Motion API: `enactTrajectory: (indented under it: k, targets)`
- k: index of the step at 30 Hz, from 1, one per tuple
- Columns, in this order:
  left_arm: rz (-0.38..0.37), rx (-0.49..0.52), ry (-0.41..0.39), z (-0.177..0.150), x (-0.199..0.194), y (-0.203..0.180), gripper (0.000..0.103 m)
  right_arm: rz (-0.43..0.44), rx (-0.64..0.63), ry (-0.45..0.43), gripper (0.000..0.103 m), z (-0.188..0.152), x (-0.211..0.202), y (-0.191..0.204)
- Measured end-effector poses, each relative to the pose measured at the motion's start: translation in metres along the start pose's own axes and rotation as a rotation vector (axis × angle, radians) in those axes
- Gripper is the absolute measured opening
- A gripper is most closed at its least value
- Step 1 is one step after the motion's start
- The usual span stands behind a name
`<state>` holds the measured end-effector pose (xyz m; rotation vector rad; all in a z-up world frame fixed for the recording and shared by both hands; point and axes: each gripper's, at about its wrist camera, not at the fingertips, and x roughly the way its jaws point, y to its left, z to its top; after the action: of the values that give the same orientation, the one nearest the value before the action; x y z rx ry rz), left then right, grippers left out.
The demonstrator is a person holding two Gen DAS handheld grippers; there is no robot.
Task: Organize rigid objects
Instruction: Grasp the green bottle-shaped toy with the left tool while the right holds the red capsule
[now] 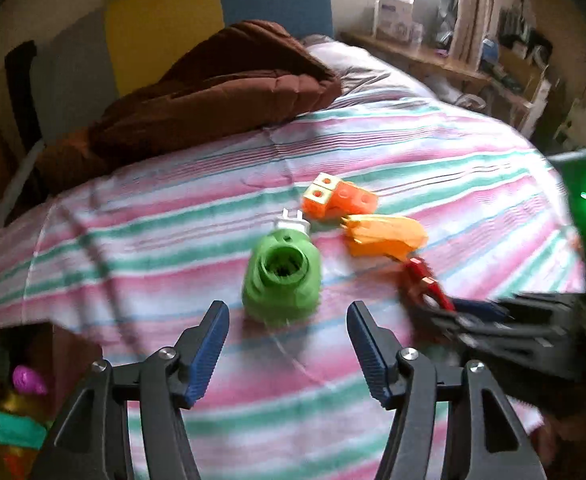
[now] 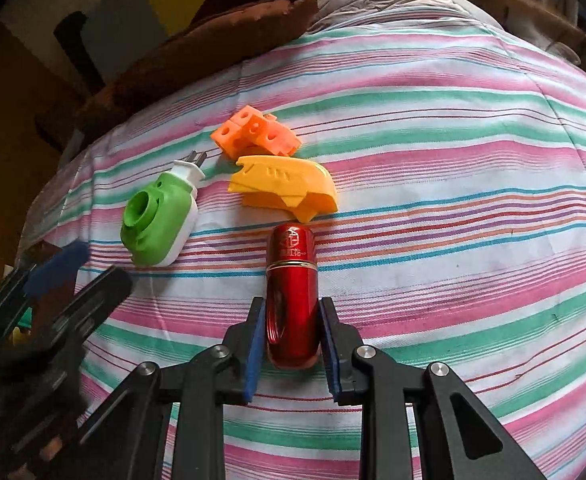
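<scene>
On the striped bedspread [image 1: 173, 248] lie a green and white plug-in device [image 1: 281, 280], an orange block piece [image 1: 339, 198] and a yellow plastic shell [image 1: 385, 236]. My left gripper [image 1: 289, 312] is open, just short of the green device [image 2: 157, 220]. My right gripper [image 2: 291, 310] is shut on a red metal cylinder [image 2: 291, 292], which lies on the bedspread [image 2: 453, 200] just below the yellow shell [image 2: 285, 188]. The orange block [image 2: 255, 132] sits behind the shell. The right gripper and red cylinder [image 1: 421, 280] show blurred at the right of the left wrist view.
A brown quilt [image 1: 213, 88] is bunched at the head of the bed. A box of colourful small items [image 1: 17, 400] sits past the bed's left edge. A wooden shelf with clutter [image 1: 453, 64] runs along the far right wall.
</scene>
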<state>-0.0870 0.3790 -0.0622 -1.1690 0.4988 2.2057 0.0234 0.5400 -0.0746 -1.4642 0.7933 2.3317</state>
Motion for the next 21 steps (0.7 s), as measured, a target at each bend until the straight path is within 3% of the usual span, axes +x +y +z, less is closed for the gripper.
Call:
enactTrajectory:
  k: [4,9,10,13,21]
  targets:
    - [0.053,0.046,0.003,0.01,0.023,-0.005,0.062,0.004,0.005,0.003,0.026,0.0,-0.001,-0.004]
    - [-0.045,-0.044,0.007,0.01,0.042,0.007,0.062,0.003,0.008,0.006,0.026,-0.002,-0.001,-0.003]
    - [-0.053,-0.061,0.0,0.007,0.044,0.009,0.057,0.004,0.008,0.007,0.026,-0.001,0.001,-0.002]
    - [-0.083,-0.07,-0.056,-0.003,0.045,0.015,0.055,0.004,0.011,0.006,0.026,-0.001,0.002,-0.001]
    - [-0.077,-0.081,-0.108,-0.028,0.033,0.02,0.053,0.003,0.009,0.004,0.026,-0.001,0.002,-0.001]
